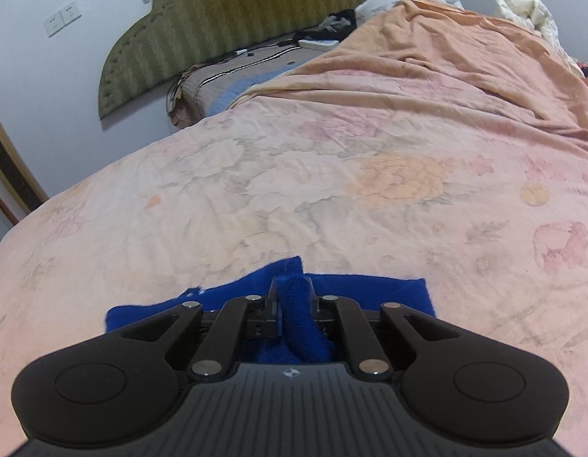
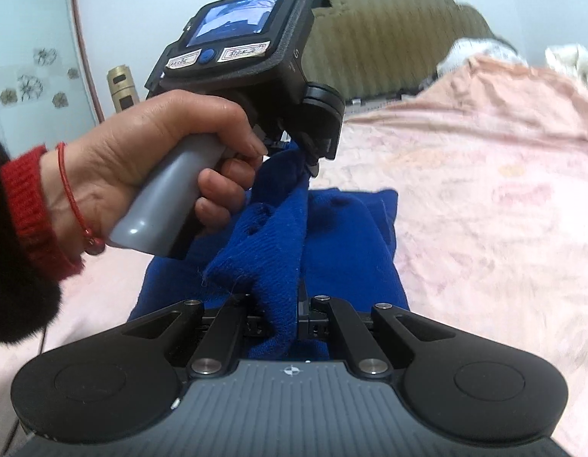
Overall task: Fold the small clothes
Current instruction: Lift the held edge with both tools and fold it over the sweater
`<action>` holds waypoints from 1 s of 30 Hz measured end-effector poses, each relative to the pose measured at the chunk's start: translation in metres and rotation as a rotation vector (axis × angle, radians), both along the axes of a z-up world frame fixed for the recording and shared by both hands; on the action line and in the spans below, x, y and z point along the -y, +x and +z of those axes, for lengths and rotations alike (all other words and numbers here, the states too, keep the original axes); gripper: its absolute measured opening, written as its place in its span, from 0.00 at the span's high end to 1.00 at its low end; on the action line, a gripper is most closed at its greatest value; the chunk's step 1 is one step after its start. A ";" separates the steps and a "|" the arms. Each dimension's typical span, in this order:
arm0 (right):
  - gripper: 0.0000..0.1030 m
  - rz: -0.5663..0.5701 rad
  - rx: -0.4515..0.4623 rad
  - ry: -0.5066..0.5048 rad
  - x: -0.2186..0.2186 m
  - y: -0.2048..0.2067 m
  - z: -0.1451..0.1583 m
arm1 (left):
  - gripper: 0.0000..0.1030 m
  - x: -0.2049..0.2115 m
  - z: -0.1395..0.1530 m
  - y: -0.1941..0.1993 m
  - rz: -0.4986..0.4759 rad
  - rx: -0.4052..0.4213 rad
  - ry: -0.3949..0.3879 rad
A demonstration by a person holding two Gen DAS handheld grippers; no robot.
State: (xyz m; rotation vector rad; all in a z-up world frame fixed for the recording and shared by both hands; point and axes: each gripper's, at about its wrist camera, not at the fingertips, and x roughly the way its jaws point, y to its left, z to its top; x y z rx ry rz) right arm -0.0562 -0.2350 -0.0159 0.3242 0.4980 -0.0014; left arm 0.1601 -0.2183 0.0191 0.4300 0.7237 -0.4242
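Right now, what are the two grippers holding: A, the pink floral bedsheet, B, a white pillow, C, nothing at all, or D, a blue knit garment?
D: both the left gripper and the right gripper are clamped on folds of the blue knit garment.

Soft, even indoor light fills both views, without glare or hard shadows. Fisheye distortion bows the pink floral bedspread (image 1: 332,190) and darkens the corners. The left wrist view is sharp; the right wrist view smears toward 3 o'clock, blurring the pale rumpled bedding (image 2: 568,61) at 2 o'clock.
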 end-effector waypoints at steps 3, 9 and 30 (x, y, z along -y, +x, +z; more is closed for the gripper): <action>0.93 -0.005 -0.043 0.118 0.018 0.005 -0.011 | 0.92 0.009 -0.008 0.001 -0.022 -0.015 0.013; 0.79 -0.004 -0.069 0.191 0.032 0.007 -0.021 | 0.90 0.012 -0.011 0.003 -0.036 -0.031 -0.020; 0.91 -0.060 -0.064 0.372 0.069 -0.008 -0.020 | 0.23 -0.048 0.018 -0.040 0.014 0.127 -0.010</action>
